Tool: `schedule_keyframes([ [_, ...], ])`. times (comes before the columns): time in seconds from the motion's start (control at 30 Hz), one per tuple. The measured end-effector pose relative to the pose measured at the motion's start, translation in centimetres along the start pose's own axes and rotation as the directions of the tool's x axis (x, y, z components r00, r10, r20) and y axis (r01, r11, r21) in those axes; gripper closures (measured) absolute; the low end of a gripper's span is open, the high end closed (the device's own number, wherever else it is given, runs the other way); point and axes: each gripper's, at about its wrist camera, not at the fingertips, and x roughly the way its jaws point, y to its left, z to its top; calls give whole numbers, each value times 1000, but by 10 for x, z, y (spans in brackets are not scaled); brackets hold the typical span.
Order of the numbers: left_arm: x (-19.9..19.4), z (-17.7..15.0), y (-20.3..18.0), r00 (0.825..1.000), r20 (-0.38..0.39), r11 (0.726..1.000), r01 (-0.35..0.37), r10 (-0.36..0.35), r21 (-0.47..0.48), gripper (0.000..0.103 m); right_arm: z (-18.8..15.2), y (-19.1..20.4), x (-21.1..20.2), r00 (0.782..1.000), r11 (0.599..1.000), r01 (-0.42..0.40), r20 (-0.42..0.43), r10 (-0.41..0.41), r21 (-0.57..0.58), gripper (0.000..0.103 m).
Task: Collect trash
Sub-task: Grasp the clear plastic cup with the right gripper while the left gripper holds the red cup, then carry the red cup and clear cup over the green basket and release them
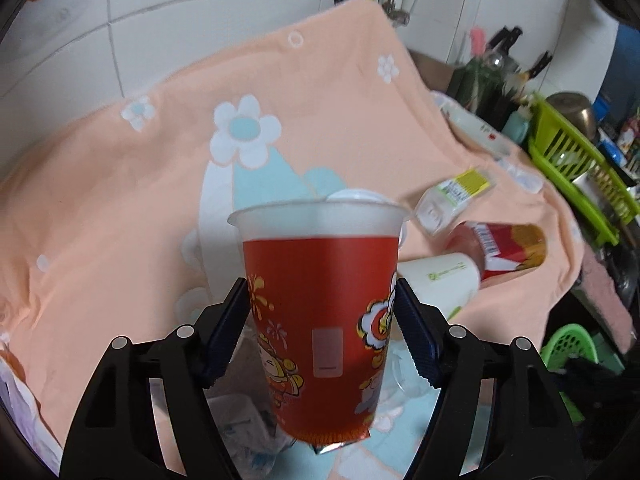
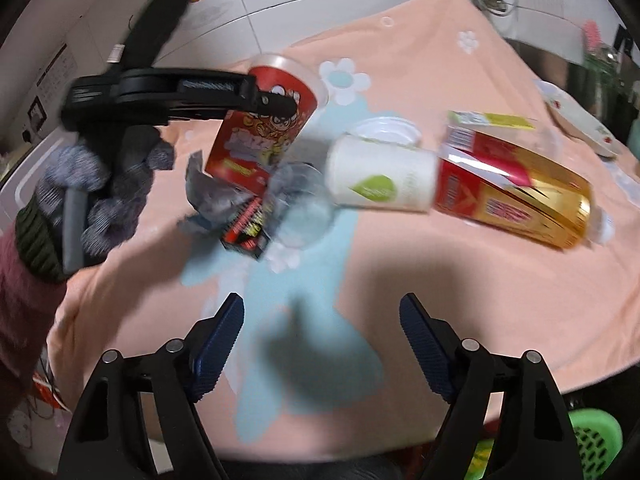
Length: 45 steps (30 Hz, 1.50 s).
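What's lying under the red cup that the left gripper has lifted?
Beneath the red cup lie a crumpled silver wrapper, a red-and-black packet and a clear plastic cup on the peach cloth. Anything beneath those stays hidden.

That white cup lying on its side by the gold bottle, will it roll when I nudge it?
Probably: the white cup lies on its side, so it may roll in a curve. It looks empty, likely light and crushable. The gold bottle touching it could block it.

Legible text: none can be made out.
Printing is seen on the red cup (image 1: 320, 320), the white cup (image 2: 380, 176) and the red-and-gold bottle (image 2: 516, 196), but is too blurred to be read.
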Motion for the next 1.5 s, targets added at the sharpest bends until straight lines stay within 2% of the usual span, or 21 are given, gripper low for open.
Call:
schedule_keyframes([
  [0.2,-32,0,10,998,56,999,30,-29,-25,33,23,3,28,999,996,-50,6,50,77,34],
  [0.43,-62,-8,18,994,103,998,47,-42,-38,33,45,9,59,997,986,-79,8,79,146,35],
  [0.63,-78,-19,22,991,129,998,53,-46,-45,33,56,12,78,997,978,-74,14,72,194,35],
  [0.93,-87,-34,32,990,134,996,62,-52,-70,32,55,2,101,999,966,-43,13,41,255,35],
  [1.03,-88,-37,34,990,134,995,60,-49,-77,33,55,-1,103,999,959,-48,22,44,278,36],
  [1.1,-88,-40,36,990,133,995,60,-49,-84,33,57,1,105,999,962,-46,19,42,269,42],
  [1.2,-89,-44,36,990,133,994,60,-47,-92,33,55,4,103,999,967,-48,21,44,250,44],
  [1.33,-91,-49,35,989,134,993,72,-59,-97,33,43,11,85,999,976,-45,34,39,215,44],
  [1.5,-98,-57,17,986,144,993,95,-84,-71,33,25,8,52,997,971,-67,62,54,228,44],
])
